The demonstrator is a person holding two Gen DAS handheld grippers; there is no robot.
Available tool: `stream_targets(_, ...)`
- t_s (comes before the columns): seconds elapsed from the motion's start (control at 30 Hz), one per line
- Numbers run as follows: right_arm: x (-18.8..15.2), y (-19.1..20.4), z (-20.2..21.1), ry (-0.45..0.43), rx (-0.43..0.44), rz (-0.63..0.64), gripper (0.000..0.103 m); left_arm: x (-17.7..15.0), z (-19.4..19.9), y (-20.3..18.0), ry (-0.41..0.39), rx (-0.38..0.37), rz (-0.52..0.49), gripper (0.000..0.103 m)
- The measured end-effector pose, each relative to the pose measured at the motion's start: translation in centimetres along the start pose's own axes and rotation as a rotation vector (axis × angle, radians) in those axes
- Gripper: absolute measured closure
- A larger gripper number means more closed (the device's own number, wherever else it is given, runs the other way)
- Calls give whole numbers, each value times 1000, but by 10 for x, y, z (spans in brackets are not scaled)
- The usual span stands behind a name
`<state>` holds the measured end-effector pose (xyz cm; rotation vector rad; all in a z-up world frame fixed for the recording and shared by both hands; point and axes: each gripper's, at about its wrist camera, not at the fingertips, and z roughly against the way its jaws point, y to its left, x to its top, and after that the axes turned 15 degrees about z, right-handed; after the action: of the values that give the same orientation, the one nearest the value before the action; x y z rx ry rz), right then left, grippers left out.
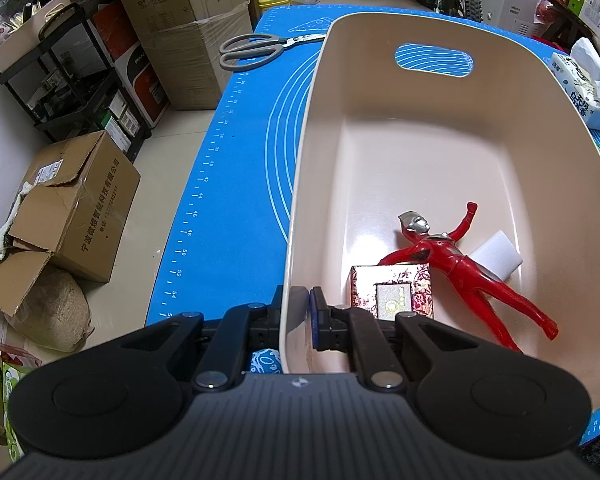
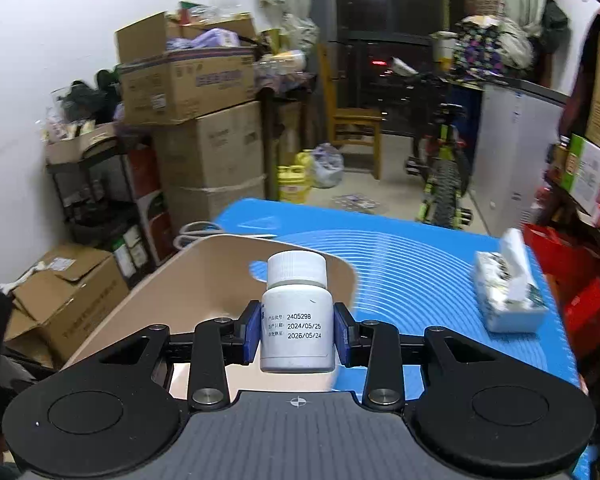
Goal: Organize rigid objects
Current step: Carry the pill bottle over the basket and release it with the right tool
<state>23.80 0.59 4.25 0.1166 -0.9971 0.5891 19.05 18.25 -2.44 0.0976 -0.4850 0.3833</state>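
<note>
In the left wrist view, cardboard boxes (image 1: 72, 204) sit on the floor at the far left, beside a blue mat (image 1: 244, 152) that covers the table. Grey-handled scissors (image 1: 256, 50) lie on the mat near its far edge, just left of a beige bin (image 1: 380, 80). The left gripper (image 1: 298, 308) is clamped on the bin's near wall, one finger outside the wall and the other inside, the rim pinched between them. On the bin's floor, near that wall, lies a patterned box (image 1: 392, 296). A red figure (image 1: 460, 264) lies on its back just right of it, one arm resting over the box's top edge and the other raised. A white block (image 1: 498, 258) lies partly under the figure's body. At the right edge of the mat stands a tissue pack (image 1: 584, 92).

In the right wrist view, the bin (image 2: 172, 280) shows at the left, low under the gripper. The right gripper (image 2: 298, 334) is closed on a white bottle (image 2: 297, 316), which stands upright between the blue pads (image 2: 252, 332), cap up and date label facing the camera. The bottle is held above the bin's right rim, off the mat (image 2: 412, 264). Farther right, the tissue pack (image 2: 508, 284) sits on the mat, well apart from the bottle.
</note>
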Motion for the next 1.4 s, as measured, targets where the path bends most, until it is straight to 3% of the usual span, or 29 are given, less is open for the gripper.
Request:
stream_targets(0.17,7,28,-17,37,51,50,58,0,0,0,0,0,0,90)
stream_targets(0.6,-18,75,-79,341,172,145,59,0,0,0,0,0,0,90)
stream_targets(0.77,-28,84,-88,414,189,179,59,0,0,0,0,1,0,90)
stream_targets(0.93,-26,84,-84,387,193,161,52,0,0,0,0,1,0,90)
stream_targets(1.4,-8,18,-22,201,102,33,51,0,0,0,0,1,0,90)
